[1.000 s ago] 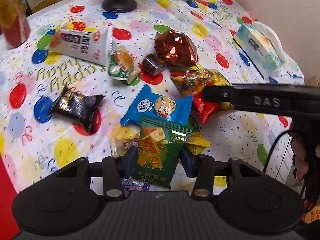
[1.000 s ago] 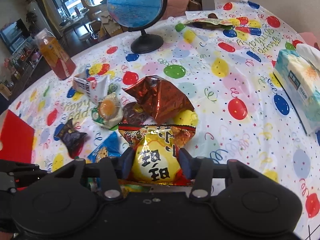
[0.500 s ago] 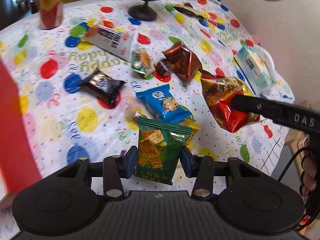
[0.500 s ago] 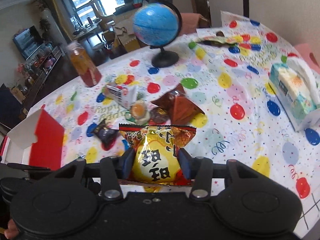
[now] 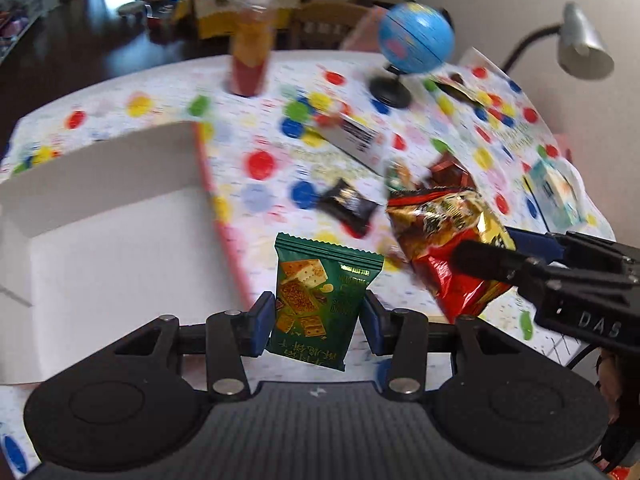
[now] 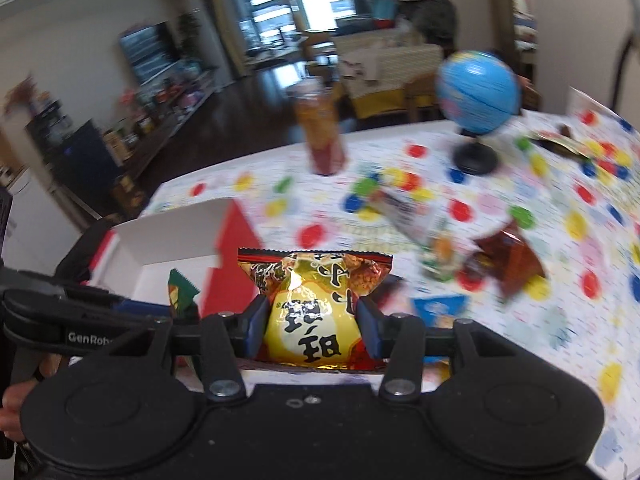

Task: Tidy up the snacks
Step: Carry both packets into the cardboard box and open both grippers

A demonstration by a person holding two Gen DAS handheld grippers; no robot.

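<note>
The left gripper (image 5: 317, 322) is clamping a green cracker packet (image 5: 322, 298) between its blue pads, gripping the lower half of the packet from both sides. The packet is standing nearly upright in the left wrist view, its long axis running away from the camera, its serrated top edge pointing toward the far side of the tabletop (image 5: 256, 128) and leaning slightly to the right. It is hanging in the air above the near edge of the tabletop, just beside the red rim of an open white box (image 5: 112, 240) that is lying to its left.

The right gripper (image 6: 311, 326) is pinching a yellow and red snack bag (image 6: 316, 304) in the same manner, its pads pressing into the puffed middle of the bag. That bag is also standing upright, its crimped red top seam running across the right wrist view and facing the far end of the tabletop. In the left wrist view it is showing as a gold and red bag tilted on its side, to the right of the green packet and apart from it.

Loose snacks are lying scattered on the balloon-print cloth: a black wrapper (image 5: 348, 206), a brown foil pouch (image 6: 510, 258) and a blue cookie packet (image 6: 440, 308). A blue globe (image 5: 416, 38) and a tall bottle (image 5: 252, 48) are standing at the far side.
</note>
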